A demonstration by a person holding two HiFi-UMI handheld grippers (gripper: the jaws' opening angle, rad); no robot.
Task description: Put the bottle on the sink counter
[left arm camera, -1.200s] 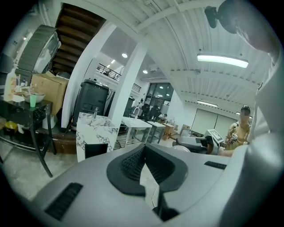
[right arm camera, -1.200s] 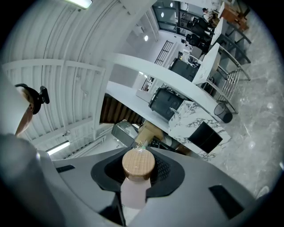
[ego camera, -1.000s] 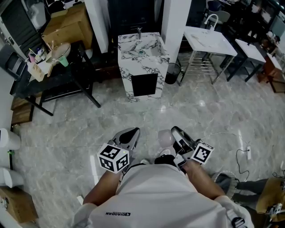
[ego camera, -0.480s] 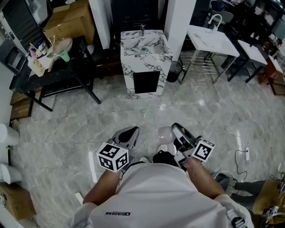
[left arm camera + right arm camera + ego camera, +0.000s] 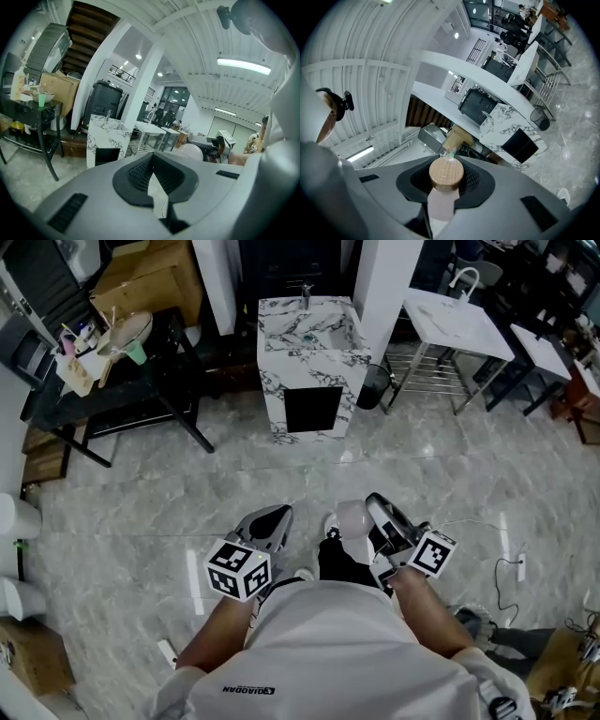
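We push the right gripper (image 5: pixel 371 509) and its bottle (image 5: pixel 351 518) forward, now slightly ahead of the left gripper (image 5: pixel 279 515), and our dark leg (image 5: pixel 342 561) steps up just behind the bottle.

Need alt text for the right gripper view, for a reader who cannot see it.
The right gripper is shut on a pale bottle with a round wooden cap, seen along the jaws. Beyond, tilted in the frame, a marble-patterned sink unit stands on a grey stone floor.

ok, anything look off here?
Nothing spilled or damaged. The bottle is clamped in the right gripper. Only oddity: a loose white cable lies on the floor to the person's right, a possible trip hazard.
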